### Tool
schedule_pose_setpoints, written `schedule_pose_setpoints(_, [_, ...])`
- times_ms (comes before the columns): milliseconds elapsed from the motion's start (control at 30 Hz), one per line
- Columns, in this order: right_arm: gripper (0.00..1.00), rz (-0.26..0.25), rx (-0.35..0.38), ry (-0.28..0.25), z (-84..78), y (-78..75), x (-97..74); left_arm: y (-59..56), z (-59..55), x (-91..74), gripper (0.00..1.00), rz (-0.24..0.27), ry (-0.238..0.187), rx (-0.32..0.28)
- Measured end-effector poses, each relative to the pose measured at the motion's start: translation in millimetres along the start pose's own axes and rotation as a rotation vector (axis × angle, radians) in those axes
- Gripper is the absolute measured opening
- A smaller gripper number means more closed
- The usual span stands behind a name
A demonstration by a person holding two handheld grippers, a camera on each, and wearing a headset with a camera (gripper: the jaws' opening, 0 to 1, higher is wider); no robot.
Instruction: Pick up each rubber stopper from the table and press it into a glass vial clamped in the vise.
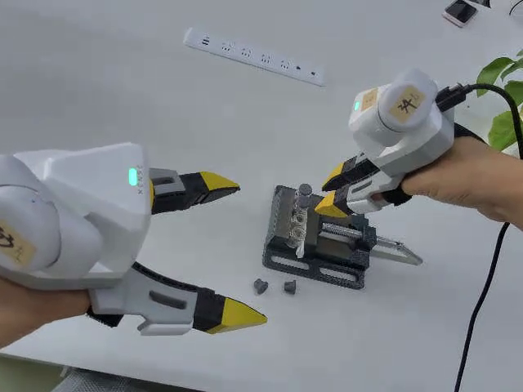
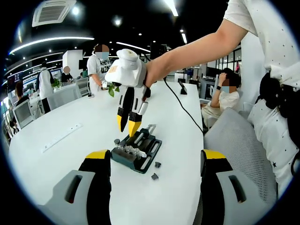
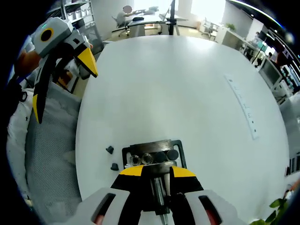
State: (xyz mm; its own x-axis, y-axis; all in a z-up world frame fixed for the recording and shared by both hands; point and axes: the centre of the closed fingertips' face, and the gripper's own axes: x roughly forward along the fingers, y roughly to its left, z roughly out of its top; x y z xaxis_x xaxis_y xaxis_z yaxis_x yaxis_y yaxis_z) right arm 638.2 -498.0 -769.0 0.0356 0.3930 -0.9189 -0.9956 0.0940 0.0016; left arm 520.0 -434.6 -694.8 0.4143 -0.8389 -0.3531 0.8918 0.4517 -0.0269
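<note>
A dark vise [image 1: 327, 265] stands mid-table and clamps a row of glass vials [image 1: 297, 231]. A grey stopper [image 1: 305, 193] caps the far vial. Two loose rubber stoppers [image 1: 261, 286] [image 1: 289, 287] lie on the table just in front of the vise; they are also visible as stoppers [image 3: 109, 149] [image 3: 114, 166] left of the vise [image 3: 152, 146]. My right gripper [image 1: 329, 192] hovers over the vise's far end, jaws narrowly open with nothing between them. My left gripper [image 1: 248, 251] is wide open to the left of the vise [image 2: 140, 159], holding nothing.
A white power strip [image 1: 253, 55] lies at the back of the table. A black cable [image 1: 489, 282] trails off the right gripper toward the front edge. Plant leaves [image 1: 507, 98] and a phone [image 1: 460, 11] sit at the far right. The vise handle [image 1: 400, 251] points right.
</note>
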Motion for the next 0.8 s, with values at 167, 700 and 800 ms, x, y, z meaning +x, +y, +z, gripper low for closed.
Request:
schedule_pose_setpoints(167, [0.22, -0.027, 0.022, -0.05, -1.1, 1.3, -10.5, -1.7, 0.0, 0.2, 0.77, -0.006, 0.011, 0.006])
schedule_pose_setpoints(700, [0.36, -0.102, 0.114, -0.225, -17.9, 16.3, -39.5, -6.7, -6.8, 0.0, 0.8, -0.023, 0.065, 0.024])
schedule_pose_setpoints(800, [0.38, -0.108, 0.135, -0.26, -20.9, 21.9, -42.0, -7.6, -8.0, 0.4, 0.8, -0.025, 0.073, 0.028])
